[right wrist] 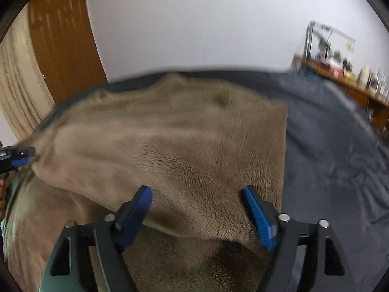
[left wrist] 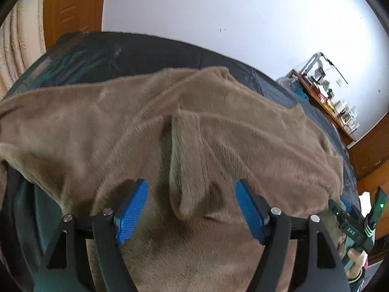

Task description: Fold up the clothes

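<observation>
Brown fleece garment (left wrist: pixel 150 121) spread over a dark bed (left wrist: pixel 155 51), filling the middle and lower part of both views. Laid out flat like that most likely so that edges and corners can be found and brought over one another.

Left tool (left wrist: pixel 191 209) low in the left wrist view, blue pads (left wrist: pixel 132 213) standing wide apart, nothing pinched. Raised ridge of fleece (left wrist: pixel 181 168) lying right between the pads, running up toward the centre of the frame: probably the fold to be taken next, hence the wide stance either side of it. No contact of pads with cloth to be made out.

Right tool (right wrist: pixel 197 213) low in the right wrist view, likewise wide open, empty. Folded-over edge of the garment (right wrist: pixel 194 233) passing just under and between the fingers, a second layer of fleece below it at the bottom of the frame. Placed near the right-hand border of the cloth, where dark bedcover (right wrist: pixel 340 170) begins, apparently to take that side while the other tool takes the left.

Each tool showing at the margin of the other's view: right one at lower right (left wrist: pixel 350 221), left one at far left (right wrist: pixel 20 157), so both set along the near edge, well apart. Right wrist view blurred, fine detail lost.

Shelf with small items (left wrist: pixel 325 97) at upper right against a white wall (left wrist: pixel 218 12), wooden door (right wrist: pixel 60 36) and curtain (left wrist: pixel 22 36) at upper left, none of it in play.
</observation>
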The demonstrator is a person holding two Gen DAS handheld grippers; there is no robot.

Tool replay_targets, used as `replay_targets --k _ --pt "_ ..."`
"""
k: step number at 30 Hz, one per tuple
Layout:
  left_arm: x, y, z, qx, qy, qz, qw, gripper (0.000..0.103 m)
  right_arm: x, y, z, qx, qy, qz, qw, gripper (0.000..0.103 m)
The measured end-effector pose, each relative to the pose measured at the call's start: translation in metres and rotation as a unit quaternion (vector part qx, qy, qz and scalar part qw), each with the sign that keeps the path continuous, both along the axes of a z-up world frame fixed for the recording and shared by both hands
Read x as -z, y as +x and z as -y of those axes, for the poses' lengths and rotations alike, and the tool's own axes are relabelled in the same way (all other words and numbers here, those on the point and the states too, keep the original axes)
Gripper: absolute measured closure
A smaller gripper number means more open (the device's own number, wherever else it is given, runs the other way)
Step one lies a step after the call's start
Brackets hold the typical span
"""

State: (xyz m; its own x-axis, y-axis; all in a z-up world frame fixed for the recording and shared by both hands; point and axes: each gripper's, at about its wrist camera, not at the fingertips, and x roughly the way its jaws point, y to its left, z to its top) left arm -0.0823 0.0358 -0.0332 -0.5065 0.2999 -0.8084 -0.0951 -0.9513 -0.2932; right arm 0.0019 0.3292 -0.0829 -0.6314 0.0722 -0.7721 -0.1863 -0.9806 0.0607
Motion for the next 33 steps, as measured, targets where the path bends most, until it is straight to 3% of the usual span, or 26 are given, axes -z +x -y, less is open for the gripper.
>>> replay_targets --k 3,7,16,26,29,33 --pt "0.009 0.000 -0.003 -0.008 -0.027 -0.001 0.9996 0.025 0.003 -0.001 0.011 -0.010 0.040 0.014 0.999 0.015" --pt "0.011 0.004 -0.005 -0.022 -0.096 -0.020 0.9949 0.023 0.003 0.002 0.013 -0.024 0.058 0.020 0.998 0.014" --pt "0.013 0.002 -0.005 -0.027 -0.140 -0.030 0.9894 0.022 0.002 0.002 0.014 -0.026 0.072 0.021 0.997 0.013" --pt "0.005 -0.003 -0.001 -0.055 -0.126 -0.019 0.9904 0.021 -0.004 0.007 0.021 -0.024 0.096 0.007 0.995 0.012" --pt "-0.012 0.003 -0.011 -0.055 -0.116 -0.043 0.9907 0.021 -0.015 0.015 0.024 -0.023 0.097 -0.032 0.995 0.012" --pt "-0.036 0.008 -0.044 -0.005 -0.085 -0.082 0.9929 0.020 -0.022 0.017 0.027 -0.035 0.079 -0.059 0.995 0.012"
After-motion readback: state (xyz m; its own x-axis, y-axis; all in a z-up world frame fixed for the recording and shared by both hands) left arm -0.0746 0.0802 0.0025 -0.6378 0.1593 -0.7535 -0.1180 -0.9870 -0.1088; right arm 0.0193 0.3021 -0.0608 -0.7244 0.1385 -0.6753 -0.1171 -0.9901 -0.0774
